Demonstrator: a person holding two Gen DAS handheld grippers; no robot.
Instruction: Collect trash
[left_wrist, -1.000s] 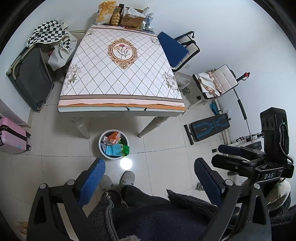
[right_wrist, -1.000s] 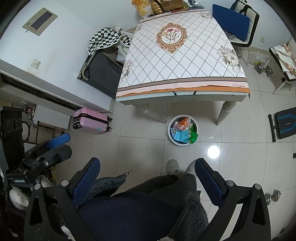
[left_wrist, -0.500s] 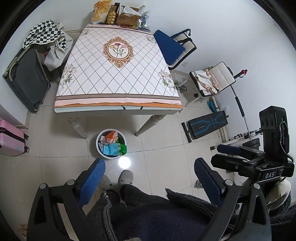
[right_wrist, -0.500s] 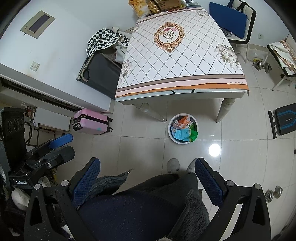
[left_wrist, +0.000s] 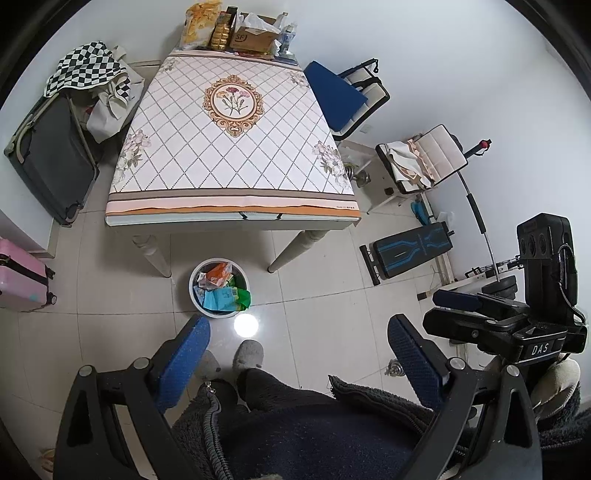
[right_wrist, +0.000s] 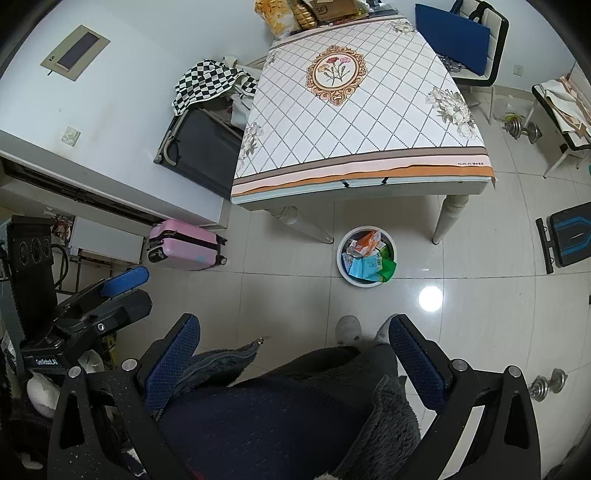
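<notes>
A round white trash bin (left_wrist: 194, 295) stands on the tiled floor in front of the table, filled with colourful wrappers (left_wrist: 221, 291); it also shows in the right wrist view (right_wrist: 341, 271). My left gripper (left_wrist: 299, 354) is open and empty, held high above the floor and the person's legs. My right gripper (right_wrist: 293, 352) is open and empty, at the same height. Each gripper shows side-on in the other's view: the right one in the left wrist view (left_wrist: 491, 325), the left one in the right wrist view (right_wrist: 92, 306).
A table with a diamond-patterned cloth (left_wrist: 232, 147) has boxes and snack bags (left_wrist: 236, 29) at its far edge. A dark suitcase (left_wrist: 48, 158), a pink suitcase (left_wrist: 22, 280), chairs (left_wrist: 347, 96), a weight bench (left_wrist: 410, 247) and dumbbells (right_wrist: 524, 129) surround it.
Both views shifted slightly as the grippers drifted; the table and bin moved a little in frame. Both grippers stay open and empty.
</notes>
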